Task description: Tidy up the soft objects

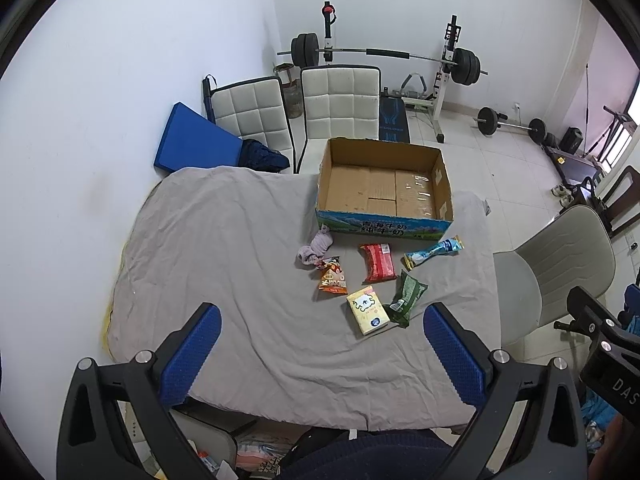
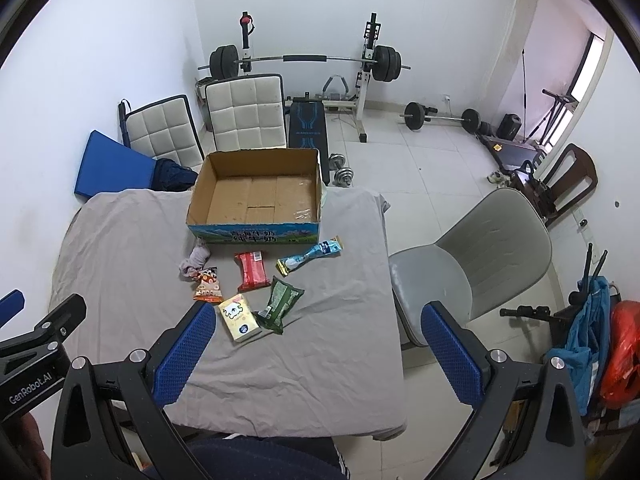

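An empty cardboard box (image 1: 384, 188) (image 2: 256, 196) stands at the far side of a table covered with a grey cloth (image 1: 224, 264) (image 2: 320, 344). In front of it lie a lilac rolled sock (image 1: 316, 249) (image 2: 196, 261), an orange snack bag (image 1: 332, 278) (image 2: 207, 285), a red pack (image 1: 378, 262) (image 2: 252, 270), a light blue pack (image 1: 434, 251) (image 2: 311, 257), a green pack (image 1: 406, 298) (image 2: 280, 304) and a yellow tissue pack (image 1: 367, 309) (image 2: 239, 318). My left gripper (image 1: 322, 356) and right gripper (image 2: 316, 354) are open and empty, above the near edge of the table.
Two white padded chairs (image 1: 340, 100) and a blue mat (image 1: 192, 140) stand behind the table. A grey chair (image 2: 480, 264) stands to the right. A barbell rack (image 2: 304, 64) and weights (image 2: 440, 116) are on the floor beyond. Bags (image 2: 604, 348) hang at far right.
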The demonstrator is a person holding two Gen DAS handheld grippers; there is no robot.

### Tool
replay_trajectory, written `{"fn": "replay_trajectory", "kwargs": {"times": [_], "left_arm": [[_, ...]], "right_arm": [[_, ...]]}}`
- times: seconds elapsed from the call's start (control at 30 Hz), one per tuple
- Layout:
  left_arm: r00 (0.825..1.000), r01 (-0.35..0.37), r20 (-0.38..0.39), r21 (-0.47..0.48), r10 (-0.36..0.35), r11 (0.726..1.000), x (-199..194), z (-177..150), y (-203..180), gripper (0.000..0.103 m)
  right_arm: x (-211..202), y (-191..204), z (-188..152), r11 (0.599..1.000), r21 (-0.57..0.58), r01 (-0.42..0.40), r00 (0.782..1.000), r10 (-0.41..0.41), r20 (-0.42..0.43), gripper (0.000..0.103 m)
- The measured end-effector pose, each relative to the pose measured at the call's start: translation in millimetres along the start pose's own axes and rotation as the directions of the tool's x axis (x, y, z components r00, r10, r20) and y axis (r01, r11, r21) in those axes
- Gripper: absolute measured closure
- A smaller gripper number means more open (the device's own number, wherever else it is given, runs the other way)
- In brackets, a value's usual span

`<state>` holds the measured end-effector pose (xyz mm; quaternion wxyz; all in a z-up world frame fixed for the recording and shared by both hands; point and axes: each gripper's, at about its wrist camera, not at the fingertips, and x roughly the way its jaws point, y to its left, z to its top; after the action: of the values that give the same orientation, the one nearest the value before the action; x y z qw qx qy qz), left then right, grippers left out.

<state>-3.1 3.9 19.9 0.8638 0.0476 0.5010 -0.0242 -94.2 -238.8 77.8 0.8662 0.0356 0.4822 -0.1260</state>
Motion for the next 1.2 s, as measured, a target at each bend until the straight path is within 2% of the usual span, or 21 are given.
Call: {"fn": "replay_trajectory", "kwargs": {"times": [0.8, 1.2], "left_arm": [[0.999, 0.012, 0.049, 0.01, -0.013, 1.0, -7, 10, -8, 0.0], [0.999, 0.015, 0.049, 0.008, -0.015, 1.0, -8, 8, -11, 0.0]], "right_arm": [[-8, -7, 10, 1.0, 0.016, -0.002, 1.0, 0.001, 0.028, 0.0], [-6, -12, 7, 1.0, 0.013, -0.009, 1.0, 0.008, 0.029, 0.0]]}}
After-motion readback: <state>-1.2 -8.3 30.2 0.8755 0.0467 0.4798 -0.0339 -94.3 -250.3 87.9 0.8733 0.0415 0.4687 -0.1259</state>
